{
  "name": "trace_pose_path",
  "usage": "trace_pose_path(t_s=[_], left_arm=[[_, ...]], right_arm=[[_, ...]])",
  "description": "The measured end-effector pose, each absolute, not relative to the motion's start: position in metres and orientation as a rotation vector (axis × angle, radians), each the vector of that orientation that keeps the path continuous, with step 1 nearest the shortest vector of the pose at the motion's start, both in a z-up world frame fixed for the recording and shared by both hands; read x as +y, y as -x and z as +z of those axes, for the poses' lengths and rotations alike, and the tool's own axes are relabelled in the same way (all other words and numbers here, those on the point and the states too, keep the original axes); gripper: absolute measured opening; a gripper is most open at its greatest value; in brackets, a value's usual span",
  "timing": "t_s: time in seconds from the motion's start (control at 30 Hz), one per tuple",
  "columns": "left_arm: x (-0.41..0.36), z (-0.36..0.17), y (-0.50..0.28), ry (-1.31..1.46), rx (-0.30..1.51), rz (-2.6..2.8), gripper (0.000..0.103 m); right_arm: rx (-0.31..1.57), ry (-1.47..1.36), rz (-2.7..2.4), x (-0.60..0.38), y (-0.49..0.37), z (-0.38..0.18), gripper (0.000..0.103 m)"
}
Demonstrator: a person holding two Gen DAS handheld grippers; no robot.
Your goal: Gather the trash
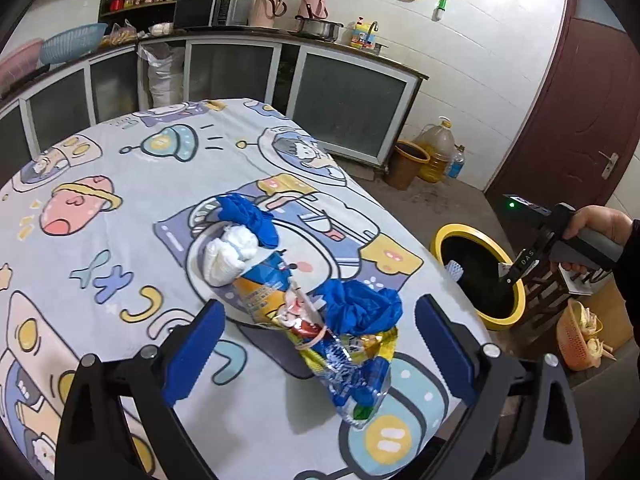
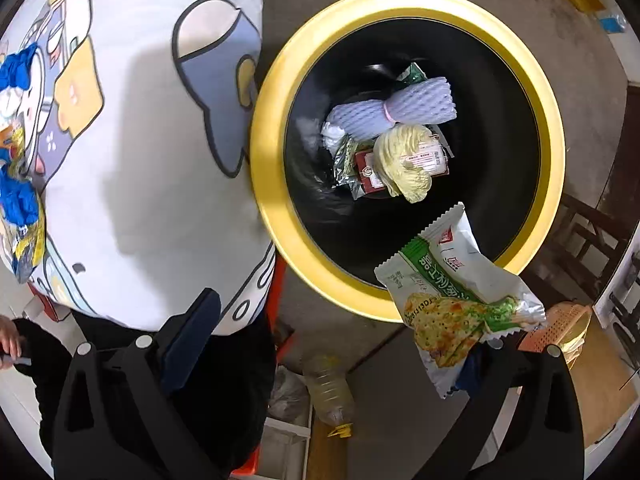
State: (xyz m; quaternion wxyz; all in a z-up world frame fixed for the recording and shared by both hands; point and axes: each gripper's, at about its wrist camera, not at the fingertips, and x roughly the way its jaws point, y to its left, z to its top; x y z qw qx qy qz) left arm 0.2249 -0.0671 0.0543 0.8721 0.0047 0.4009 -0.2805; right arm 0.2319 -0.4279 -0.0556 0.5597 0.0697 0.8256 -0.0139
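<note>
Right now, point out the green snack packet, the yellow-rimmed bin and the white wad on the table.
green snack packet (image 2: 460,292), right wrist view, middle of its printed face.
yellow-rimmed bin (image 2: 276,200), right wrist view, left side of the rim.
white wad (image 1: 230,254), left wrist view, centre of the crumpled bundle.

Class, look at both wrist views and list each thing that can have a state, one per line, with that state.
left gripper: open, around the snack bag on the table
right gripper: open, above the bin
green wrapper: loose at right finger
trash bin: lidless, partly filled
snack bag: lying flat
door: shut
</note>
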Motion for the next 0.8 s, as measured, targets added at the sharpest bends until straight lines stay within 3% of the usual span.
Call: trace_pose_path(t_s=[0.2,0.6,0.7,0.8], left_arm=[[-0.096,0.065,-0.231,0.056,0.788,-0.607,0.094],[-0.143,0.067,-0.254,0.217,0.805,-0.551,0.095],[-0.138,0.062,-0.260,0.225,0.840,-0.523,0.095],[-0.127,0.064,-0.260,0.207,0.814,-0.460,0.095]], right_arm=[[1.881,-0.181,0.003,-0.431,-0.224,-0.045,0.095],[1.544,-0.296,0.025,-0.474,-0.176,-0.026,0.095],[1.611,-0.167,-0.037,-0.476,-0.177,-0.040,0.095],[1.738,-0.281,-0.014,-0.489,-0.180,-0.062,0.095]])
